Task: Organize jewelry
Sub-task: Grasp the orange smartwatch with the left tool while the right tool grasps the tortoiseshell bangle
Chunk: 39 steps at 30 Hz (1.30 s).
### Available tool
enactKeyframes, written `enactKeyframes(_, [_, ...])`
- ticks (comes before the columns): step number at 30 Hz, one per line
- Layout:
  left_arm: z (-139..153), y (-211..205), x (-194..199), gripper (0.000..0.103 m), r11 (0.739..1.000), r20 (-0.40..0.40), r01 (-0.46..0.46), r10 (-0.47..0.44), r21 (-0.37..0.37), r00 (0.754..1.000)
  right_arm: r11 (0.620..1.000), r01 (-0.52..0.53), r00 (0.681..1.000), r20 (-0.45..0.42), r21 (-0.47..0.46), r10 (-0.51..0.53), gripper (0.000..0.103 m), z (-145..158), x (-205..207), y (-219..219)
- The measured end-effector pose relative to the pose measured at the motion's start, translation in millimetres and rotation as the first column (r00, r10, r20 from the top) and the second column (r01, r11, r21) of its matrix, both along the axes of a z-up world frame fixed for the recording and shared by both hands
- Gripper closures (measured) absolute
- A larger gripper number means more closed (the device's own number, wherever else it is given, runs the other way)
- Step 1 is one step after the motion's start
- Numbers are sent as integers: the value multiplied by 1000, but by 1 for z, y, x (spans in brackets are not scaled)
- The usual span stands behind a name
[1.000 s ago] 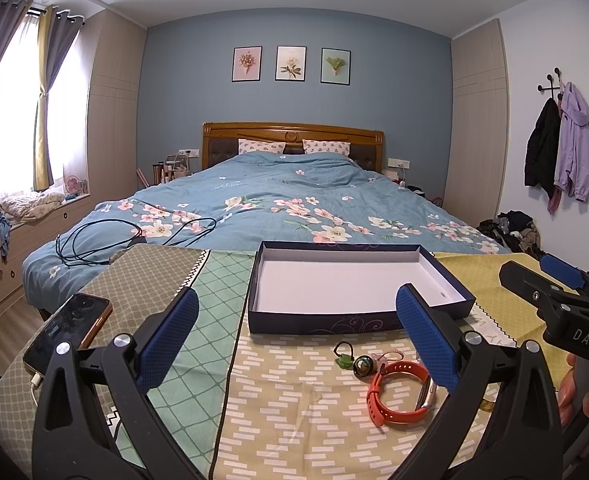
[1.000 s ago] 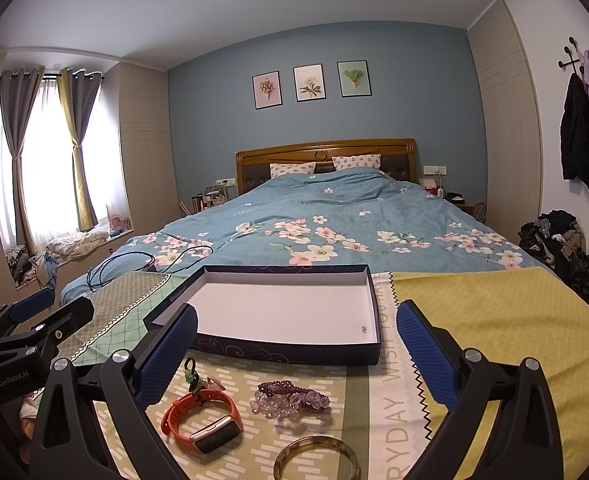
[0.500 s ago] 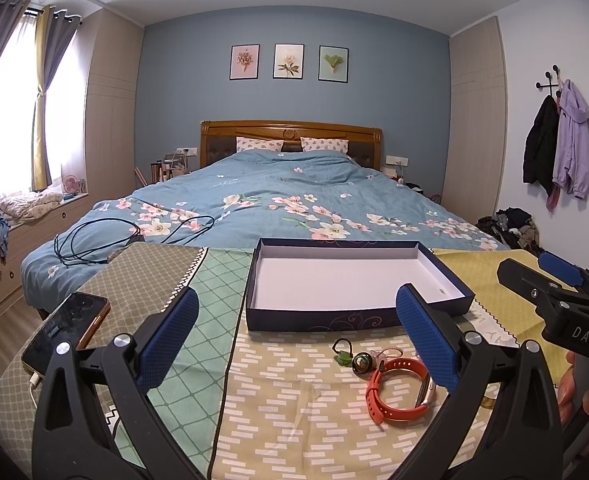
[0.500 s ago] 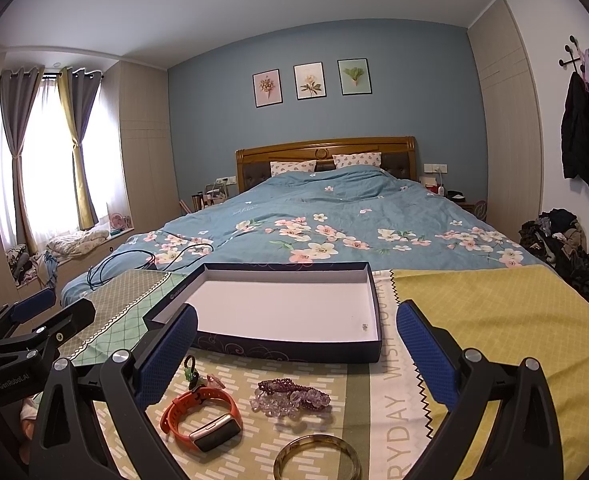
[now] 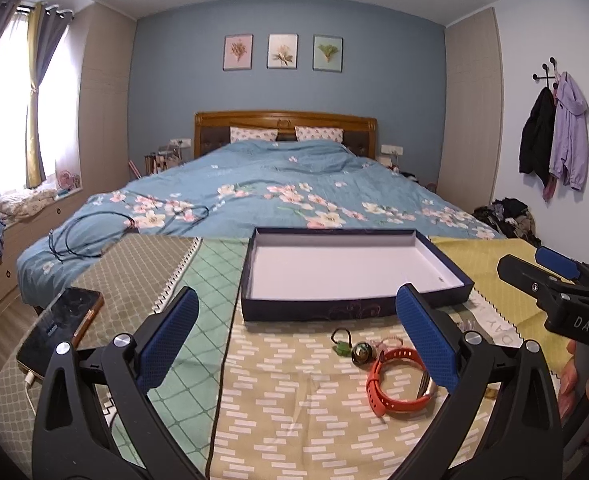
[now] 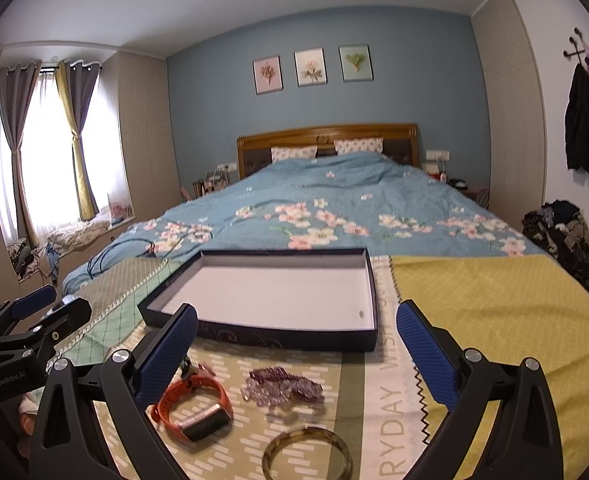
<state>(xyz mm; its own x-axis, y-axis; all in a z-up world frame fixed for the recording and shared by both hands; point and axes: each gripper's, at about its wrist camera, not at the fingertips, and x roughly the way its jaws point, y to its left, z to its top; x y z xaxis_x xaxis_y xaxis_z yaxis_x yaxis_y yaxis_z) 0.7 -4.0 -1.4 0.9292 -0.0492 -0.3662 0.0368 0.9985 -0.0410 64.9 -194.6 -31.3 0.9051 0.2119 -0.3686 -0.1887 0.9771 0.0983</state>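
While both tools have come a little closer since a moment ago, nothing is picked up yet. The left gripper (image 5: 294, 344) and right gripper (image 6: 296, 356) are wide open and hold nothing. The watch (image 6: 192, 408), beads (image 6: 280, 386) and bangle (image 6: 307, 454) lie near the box (image 6: 278, 336), outside it.

Counts: 1 box (image 6: 286, 300), 1 orange watch (image 6: 192, 408), 1 bead bracelet (image 6: 280, 388), 1 bangle (image 6: 307, 454), 1 small round pendant (image 5: 360, 353), 1 green charm on a black loop (image 5: 342, 342), 1 phone (image 5: 60, 328), 1 cable (image 5: 94, 232) on the bed, 2 pillows (image 5: 286, 134), 3 framed pictures (image 5: 282, 52), 2 jackets (image 5: 554, 140) on the wall hook, 2 grippers: left (image 5: 294, 336), right (image 6: 294, 346)
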Motion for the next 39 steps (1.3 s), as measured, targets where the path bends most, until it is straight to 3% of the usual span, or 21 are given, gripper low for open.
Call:
enactKeyframes(6, [-20, -2, 19, 6, 996, -129, 85, -83, 5, 988, 996, -65, 987, -155, -65, 54, 7, -19, 15, -3])
enactKeyframes(14, [-53, -18, 47, 24, 973, -310, 231, -223, -12, 924, 985, -167, 928, -344, -38, 144, 14, -44, 26, -11])
enactKeyframes(19, [-66, -31, 58, 37, 956, -400, 293, -278, -24, 873, 976, -212, 886, -430, -46, 172, 35, -58, 26, -15])
enactKeyframes(20, [-69, -33, 60, 43, 953, -416, 301, -285, -28, 864, 976, -215, 880, -441, -40, 175, 36, -60, 25, -17])
enactKeyframes(24, [-71, -35, 66, 57, 949, -447, 314, -295, -34, 844, 975, -219, 869, -459, -25, 183, 48, -63, 25, -22])
enactKeyframes(27, [-70, -33, 72, 60, 949, -451, 314, -287, -16, 845, 974, -224, 864, -466, -14, 192, 60, -63, 25, -24])
enactKeyframes(29, [-68, -31, 74, 63, 949, -449, 314, -273, 16, 851, 974, -228, 859, -472, -10, 197, 61, -63, 25, -24])
enactKeyframes(32, [-65, -24, 80, 63, 957, -445, 286, -232, 57, 865, 967, -253, 843, -487, 16, 229, 69, -62, 24, -24])
enactKeyframes(36, [-59, -11, 83, 56, 956, -436, 292, -253, 23, 864, 961, -278, 832, -498, 8, 245, 76, -61, 23, -24])
enactKeyframes(39, [-58, -10, 81, 53, 940, -448, 342, -312, -16, 838, 958, -287, 827, -506, -2, 246, 76, -61, 24, -24])
